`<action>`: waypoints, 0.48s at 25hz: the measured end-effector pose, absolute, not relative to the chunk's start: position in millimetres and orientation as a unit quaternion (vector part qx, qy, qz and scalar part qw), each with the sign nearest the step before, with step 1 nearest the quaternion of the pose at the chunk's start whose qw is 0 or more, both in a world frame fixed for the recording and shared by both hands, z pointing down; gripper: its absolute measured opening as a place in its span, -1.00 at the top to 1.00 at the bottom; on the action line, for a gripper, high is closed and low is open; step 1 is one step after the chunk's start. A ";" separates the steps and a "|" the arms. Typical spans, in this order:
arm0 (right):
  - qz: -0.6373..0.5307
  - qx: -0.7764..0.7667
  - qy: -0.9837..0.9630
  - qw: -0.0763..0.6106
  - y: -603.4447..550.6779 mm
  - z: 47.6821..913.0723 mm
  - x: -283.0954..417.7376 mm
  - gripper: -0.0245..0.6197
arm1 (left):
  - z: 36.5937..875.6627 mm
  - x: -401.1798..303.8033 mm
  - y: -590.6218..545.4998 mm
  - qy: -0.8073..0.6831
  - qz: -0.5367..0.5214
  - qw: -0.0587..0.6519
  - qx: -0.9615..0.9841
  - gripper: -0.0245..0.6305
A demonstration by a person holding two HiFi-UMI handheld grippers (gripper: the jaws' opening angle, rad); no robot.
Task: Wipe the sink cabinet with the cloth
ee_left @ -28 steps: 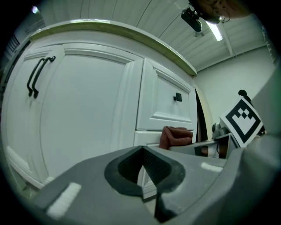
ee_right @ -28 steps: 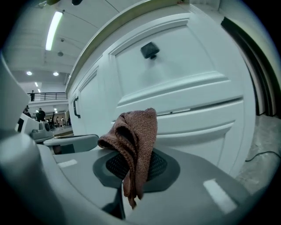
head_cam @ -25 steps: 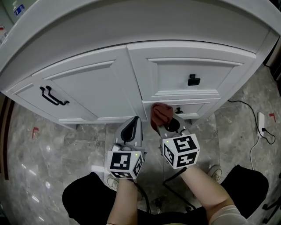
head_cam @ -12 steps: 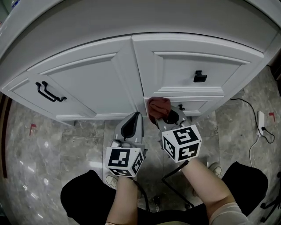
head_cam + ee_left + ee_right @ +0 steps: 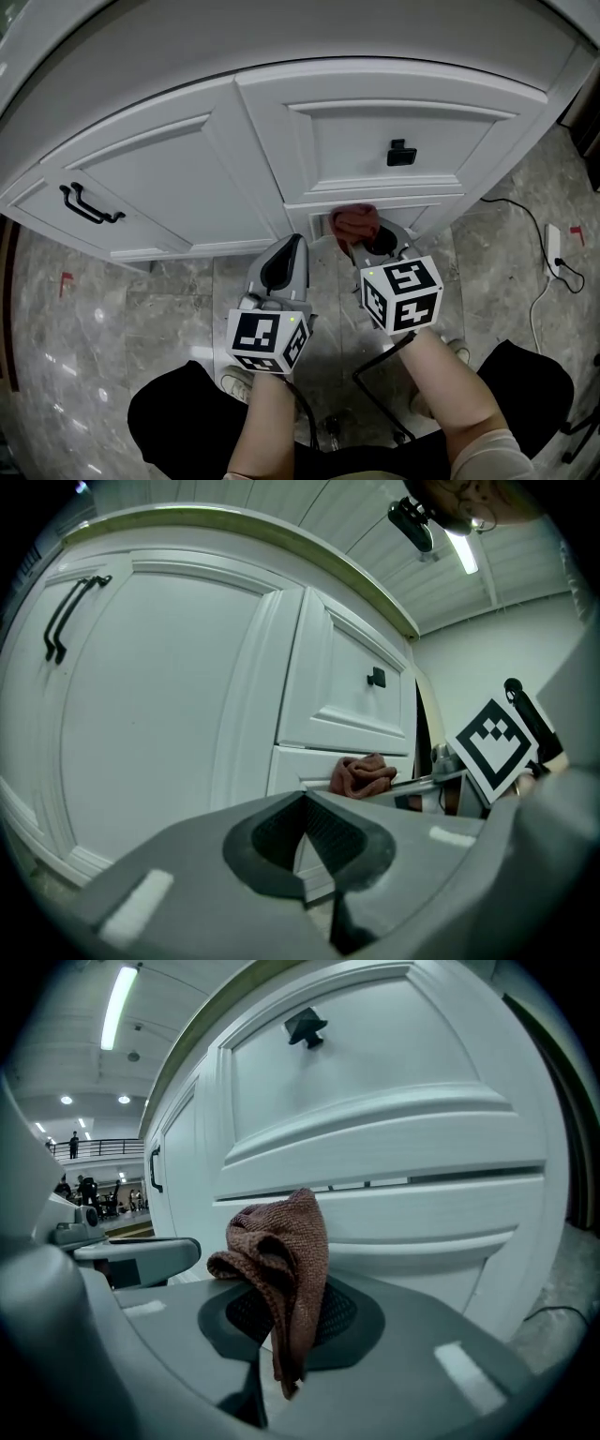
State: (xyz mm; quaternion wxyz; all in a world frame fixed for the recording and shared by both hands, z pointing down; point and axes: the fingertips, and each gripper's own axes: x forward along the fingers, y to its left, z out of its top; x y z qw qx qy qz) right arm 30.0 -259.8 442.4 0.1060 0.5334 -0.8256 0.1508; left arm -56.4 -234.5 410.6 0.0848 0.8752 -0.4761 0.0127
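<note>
From the head view, the white sink cabinet (image 5: pixel 281 141) fills the far side, with a black bar handle (image 5: pixel 89 203) on the left door and a black knob (image 5: pixel 401 153) on the upper right drawer. The left gripper (image 5: pixel 287 255) points at the cabinet base, near the right gripper (image 5: pixel 370 246). The right one holds the reddish-brown cloth (image 5: pixel 356 223) up at the lower drawer front.

In the left gripper view, its jaws are pressed together with nothing between them. The cloth shows beyond, to the right.

In the right gripper view, the jaws are clamped on the cloth, which bunches above them (whether it touches the drawer is unclear).
</note>
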 end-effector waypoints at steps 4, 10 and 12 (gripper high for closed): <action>0.157 0.546 -0.817 0.097 -258.2 442.6 51.7 0.67 | 410.0 -40.9 -233.2 -0.465 0.014 0.082 0.882 0.93; 0.157 0.556 -0.812 0.087 -254.4 437.5 75.0 0.67 | 412.8 -27.3 -232.3 -0.457 0.022 0.079 0.885 0.93; 0.158 0.562 -0.808 0.082 -252.8 435.1 83.0 0.67 | 413.5 -23.4 -232.6 -0.456 0.023 0.081 0.886 0.93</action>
